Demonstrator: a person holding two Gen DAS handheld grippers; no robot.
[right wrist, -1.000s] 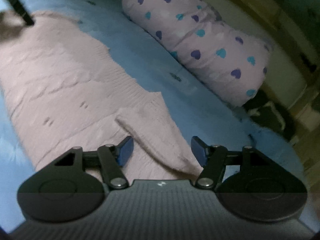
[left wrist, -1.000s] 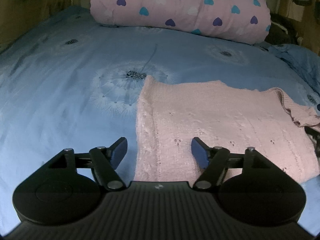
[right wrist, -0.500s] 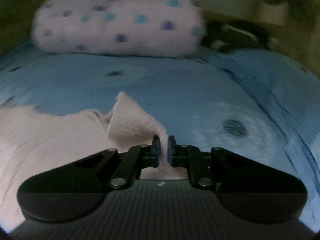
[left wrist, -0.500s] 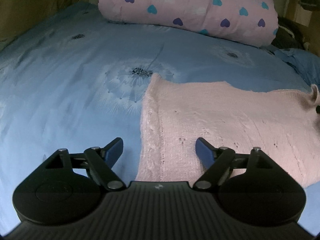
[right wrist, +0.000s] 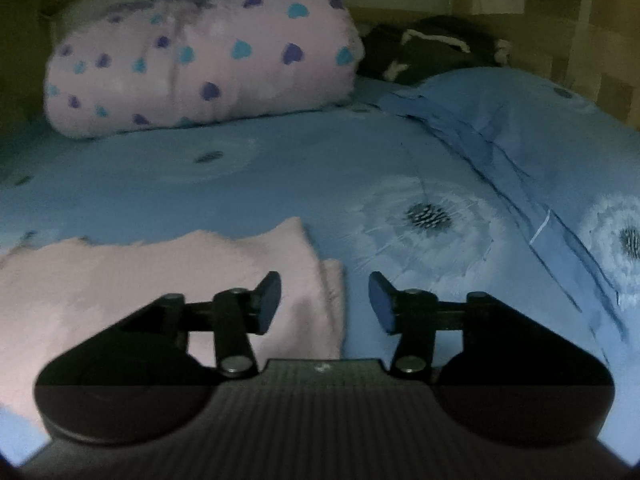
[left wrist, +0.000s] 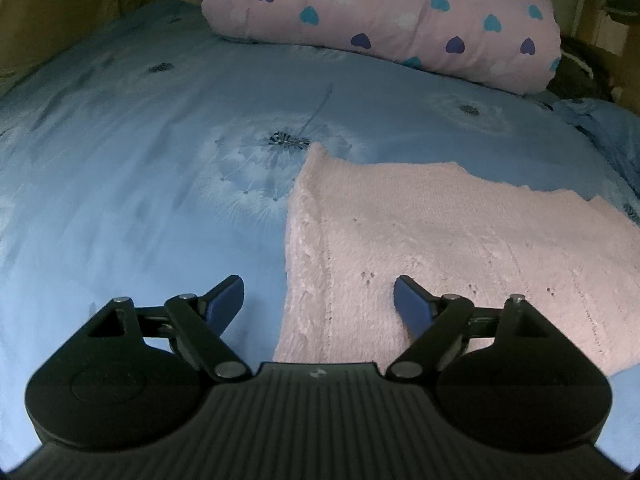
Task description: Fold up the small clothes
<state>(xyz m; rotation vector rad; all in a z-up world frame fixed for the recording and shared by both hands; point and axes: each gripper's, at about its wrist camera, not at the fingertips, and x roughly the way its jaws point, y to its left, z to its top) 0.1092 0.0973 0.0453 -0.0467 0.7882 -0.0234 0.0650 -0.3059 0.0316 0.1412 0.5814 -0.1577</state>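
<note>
A pale pink knitted garment [left wrist: 460,240] lies flat on the blue bedspread [left wrist: 140,180]. My left gripper [left wrist: 319,300] hovers over its left edge, jaws wide and still opening, pads not pressing the knit. In the right wrist view the garment's right end [right wrist: 200,280] shows a folded-over layer. My right gripper [right wrist: 325,300] sits over that end's right edge with jaws opening; the left finger is above the cloth, the right finger above the bedspread, and nothing is gripped.
A rolled pink quilt with blue and purple hearts [left wrist: 380,16] lies across the back of the bed. Dark clothing [right wrist: 432,52] is heaped behind it at the right. A folded blue cover [right wrist: 540,152] rises on the right side.
My right gripper shut on the pink sleeve, rolled and carried it over onto the garment, then let go and opened. The left gripper widened slightly and stayed where it was.
</note>
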